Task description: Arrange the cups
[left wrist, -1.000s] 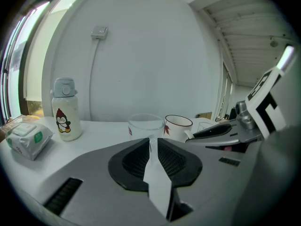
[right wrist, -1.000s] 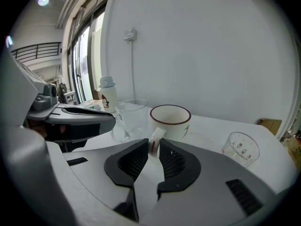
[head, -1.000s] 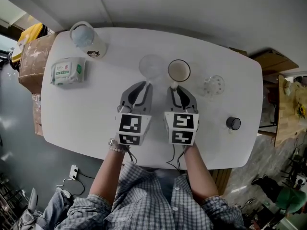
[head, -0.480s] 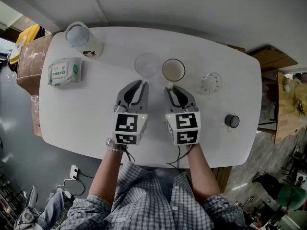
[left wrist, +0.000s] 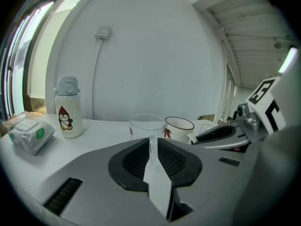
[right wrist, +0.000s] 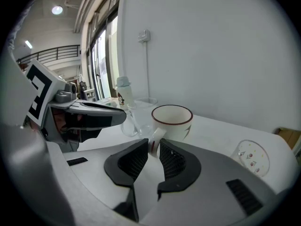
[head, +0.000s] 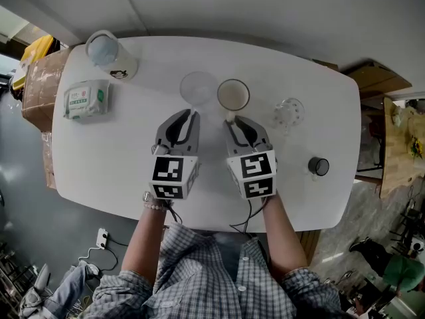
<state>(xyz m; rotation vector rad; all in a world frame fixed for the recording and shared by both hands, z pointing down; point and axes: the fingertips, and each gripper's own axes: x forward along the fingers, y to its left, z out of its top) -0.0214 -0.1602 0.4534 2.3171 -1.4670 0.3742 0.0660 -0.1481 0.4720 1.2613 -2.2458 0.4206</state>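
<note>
Pinching mug handle (right wrist: 154, 143) between right fingers (right wrist: 174, 162)

clear cup (left wrist: 144, 125): base hidden | small dark object (head: 319, 166): too small to identify

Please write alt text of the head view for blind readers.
From above, a person holds two tongs over a table: the left tongs grip a clear cup by its handle, the right tongs a white mug by its handle. A small glass stands to their right, a bottle and a wipes pack far left.
</note>
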